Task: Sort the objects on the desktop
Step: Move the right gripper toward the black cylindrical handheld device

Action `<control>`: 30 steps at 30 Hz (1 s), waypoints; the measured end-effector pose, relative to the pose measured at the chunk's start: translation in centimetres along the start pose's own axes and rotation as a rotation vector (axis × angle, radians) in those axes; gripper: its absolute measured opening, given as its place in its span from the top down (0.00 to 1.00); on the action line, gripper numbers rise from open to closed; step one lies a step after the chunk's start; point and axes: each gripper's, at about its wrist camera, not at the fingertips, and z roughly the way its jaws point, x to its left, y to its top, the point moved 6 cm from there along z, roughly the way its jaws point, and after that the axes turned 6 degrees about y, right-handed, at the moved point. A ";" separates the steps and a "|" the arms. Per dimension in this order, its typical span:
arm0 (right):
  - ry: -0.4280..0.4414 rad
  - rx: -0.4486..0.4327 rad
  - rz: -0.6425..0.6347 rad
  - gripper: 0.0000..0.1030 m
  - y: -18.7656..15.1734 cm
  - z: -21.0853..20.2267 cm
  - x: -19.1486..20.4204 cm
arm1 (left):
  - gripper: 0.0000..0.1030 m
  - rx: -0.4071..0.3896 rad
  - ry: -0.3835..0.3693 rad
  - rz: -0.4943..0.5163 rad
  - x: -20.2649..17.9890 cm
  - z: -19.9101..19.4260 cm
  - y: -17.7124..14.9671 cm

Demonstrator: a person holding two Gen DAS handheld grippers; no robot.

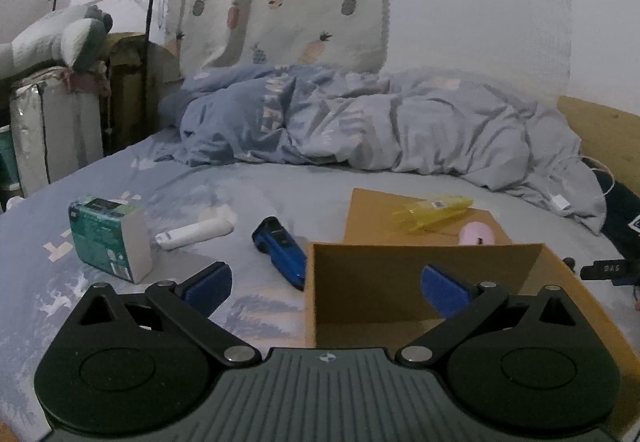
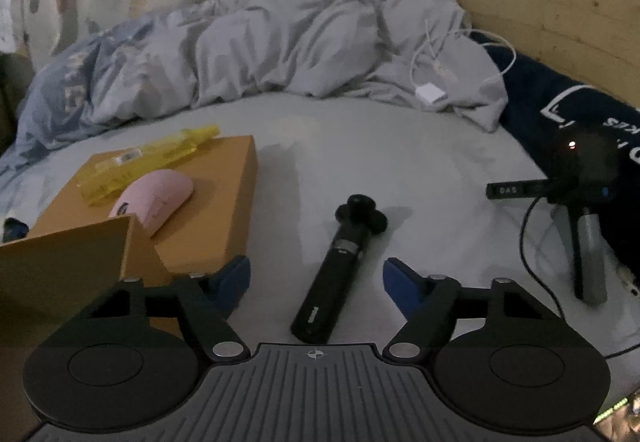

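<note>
Your right hand-held gripper [image 2: 316, 282] is spread wide w/ nothing in it, and the black cylindrical handle [image 2: 334, 274] lies on the bed sheet [image 2: 400, 161] right betw. its blue fingertips [image 2: 400, 284]. Its long axis runs from near the gripper body up and slightly right, knobbed end farthest from you. So it points nearly along your fingers, and closing across it should pinch the barrel, not the ends. Looks like the nearest pick, and the right side is clearly the closer one.

Your left hand-held gripper [image 1: 326, 286] is also open and empty. It straddles the near left corner of the open cardboard box [image 1: 420, 282]: right finger over the box interior, left finger outside over the sheet.

Other stuff:
- Blue rectangular device [image 1: 280, 252] lies just left of the box wall, long axis diagonal, ahead of the left gripper.
- White tube [image 1: 194, 234] and green tissue pack [image 1: 108, 238] sit further left, apart from each other.
- Yellow translucent case [image 2: 148, 161] and pink mouse [image 2: 154, 197] rest on the flat brown box [image 2: 224, 209], touching or nearly so.

Probably the open box is the drop spot; it sits to the left of the handle, so expect a short carry leftward. Rumpled duvet [image 2: 280, 41] and charger cable [image 2: 436, 81] are well behind, not in the way.
</note>
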 end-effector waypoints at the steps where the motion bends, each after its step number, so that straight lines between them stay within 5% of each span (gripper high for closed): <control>1: -0.002 0.004 -0.002 0.30 0.0 0.4 0.0 | 0.00 0.003 0.000 -0.002 0.1 0.2 -0.1; 22: 0.000 0.115 0.055 0.31 0.3 8.5 -1.7 | 0.00 0.067 -0.014 -0.051 1.4 2.3 -1.2; 30: -0.035 0.144 0.067 0.46 -0.4 10.8 -2.6 | 0.00 0.085 -0.028 -0.058 1.3 2.6 -1.6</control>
